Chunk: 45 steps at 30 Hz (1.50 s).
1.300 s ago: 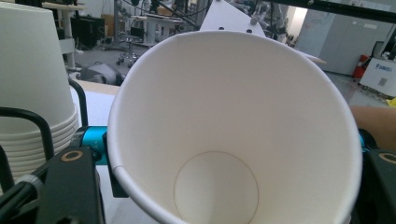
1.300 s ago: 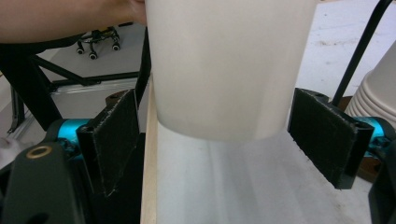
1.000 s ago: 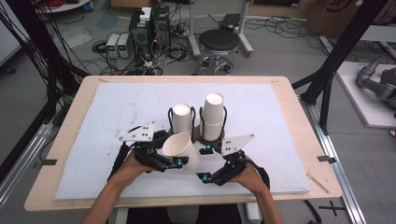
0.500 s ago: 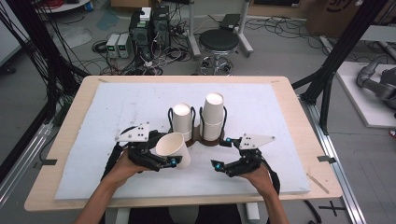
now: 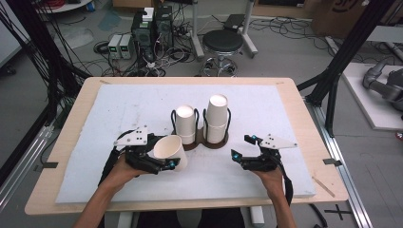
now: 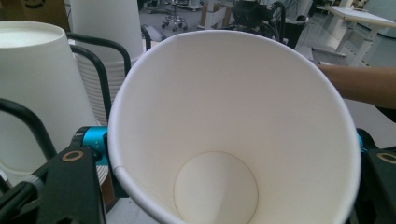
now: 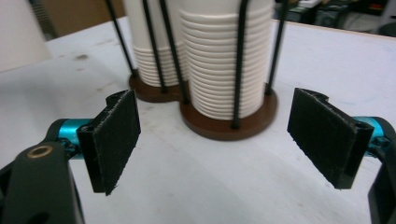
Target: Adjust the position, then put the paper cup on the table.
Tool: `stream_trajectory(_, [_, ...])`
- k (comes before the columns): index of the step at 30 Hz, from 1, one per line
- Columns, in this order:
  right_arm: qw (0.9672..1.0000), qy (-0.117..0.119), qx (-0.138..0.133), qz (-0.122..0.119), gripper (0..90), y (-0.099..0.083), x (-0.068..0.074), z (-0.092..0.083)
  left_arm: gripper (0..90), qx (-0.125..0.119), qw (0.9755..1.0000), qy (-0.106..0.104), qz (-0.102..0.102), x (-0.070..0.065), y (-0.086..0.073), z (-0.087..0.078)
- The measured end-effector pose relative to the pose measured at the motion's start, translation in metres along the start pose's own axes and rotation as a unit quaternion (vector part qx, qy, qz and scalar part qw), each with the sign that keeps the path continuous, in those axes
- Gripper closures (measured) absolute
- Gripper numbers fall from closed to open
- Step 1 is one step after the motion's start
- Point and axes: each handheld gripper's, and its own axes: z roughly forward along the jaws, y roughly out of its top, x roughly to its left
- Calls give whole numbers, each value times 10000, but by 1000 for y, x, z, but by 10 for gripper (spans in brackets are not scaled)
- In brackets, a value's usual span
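- No brand, label or readable writing shows on the cups or the holder; the cup walls are plain white.
- The left gripper [image 5: 164, 159] is clamped on a single white paper cup [image 5: 169, 150], which lies tilted on its side, mouth toward the person; in the left gripper view the cup's open mouth [image 6: 233, 126] faces the camera with a jaw at each side of it.
- That cup hangs just beside and in front of the left cup stack [image 5: 185, 124].
- The right gripper [image 5: 241, 151] holds nothing, its jaws spread wide apart, low over the white mat [image 5: 119, 104] and to the right of the holder.
- In the right gripper view the brown holder base [image 7: 224, 123] and the ribbed rims of the right cup stack [image 7: 212, 56] stand ahead between the two pads [image 7: 114, 140], apart from both.
- Black wire uprights [image 7: 239, 60] cage each stack.
- Beyond the table stand a round stool [image 5: 229, 42] and floor electronics [image 5: 151, 26].
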Motion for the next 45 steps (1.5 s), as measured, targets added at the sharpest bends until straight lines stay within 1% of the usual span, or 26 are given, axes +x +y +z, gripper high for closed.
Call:
stream_trajectory(2, [9998, -212, 15, 23, 175, -3, -2, 0, 283, 40, 10000, 50, -4, 0, -2, -2])
stream_trajectory(3, [9996, -267, 36, 77, 175, -5, -3, 0, 283, 63, 10000, 75, 13, 0, -3, -3])
stream_trajectory(5, [9988, -461, 78, 123, 175, -7, -5, -1, 283, 87, 9999, 85, 7, 1, -4, -4])
stream_trajectory(6, [9986, -508, 60, 138, 175, -9, -7, -2, 283, 84, 9999, 96, -7, 1, -4, -5])
stream_trajectory(7, [9985, -509, 61, 203, 175, -10, -8, -3, 283, 85, 9999, 106, 1, 1, -4, -5])
stream_trajectory(9, [9979, -618, 52, 169, 175, -11, -9, -4, 283, 85, 9999, 119, -6, 1, -5, -5])
stream_trajectory(11, [9970, -729, 68, 232, 175, -12, -9, -5, 283, 82, 9999, 141, -26, 2, -6, -5])
stream_trajectory(12, [9966, -782, 76, 243, 175, -12, -10, -6, 283, 98, 9998, 167, -1, 2, -6, -5])
stream_trajectory(13, [9957, -891, 83, 246, 175, -13, -10, -6, 284, 106, 9998, 172, 9, 2, -6, -5])
stream_trajectory(16, [9942, -1034, 91, 263, 175, -15, -11, -6, 284, 104, 9997, 200, -33, 3, -8, -5])
stream_trajectory(17, [9940, -1052, 99, 281, 175, -17, -12, -6, 284, 124, 9997, 205, -11, 4, -8, -6])
stream_trajectory(18, [9939, -1047, 133, 321, 175, -18, -12, -5, 284, 110, 9997, 209, -41, 4, -9, -6])
stream_trajectory(20, [9935, -1080, 198, 294, 175, -21, -13, -4, 284, 133, 9997, 222, -48, 5, -10, -6])
stream_trajectory(22, [9931, -1098, 256, 317, 175, -22, -14, -3, 284, 140, 9996, 226, -66, 6, -11, -6])
stream_trajectory(28, [9929, -1130, 237, 288, 175, -22, -13, -3, 284, 139, 9996, 231, -58, 7, -11, -6])
stream_trajectory(32, [9927, -1154, 280, 220, 175, -22, -11, -2, 284, 139, 9996, 254, -58, 7, -11, -5])
stream_trajectory(34, [9928, -1128, 314, 255, 175, -22, -11, -2, 285, 157, 9996, 243, -58, 7, -11, -5])
stream_trajectory(35, [9929, -1138, 281, 226, 175, -23, -12, -2, 285, 171, 9995, 251, -44, 7, -12, -5])
stream_trajectory(39, [9931, -1111, 229, 300, 175, -23, -12, -4, 286, 195, 9994, 265, -64, 8, -12, -3])
stream_trajectory(41, [9932, -1097, 216, 317, 175, -23, -12, -4, 286, 199, 9994, 265, -27, 8, -12, -3])
stream_trajectory(45, [9936, -1076, 213, 280, 175, -24, -12, -4, 287, 211, 9994, 286, -25, 8, -11, -3])
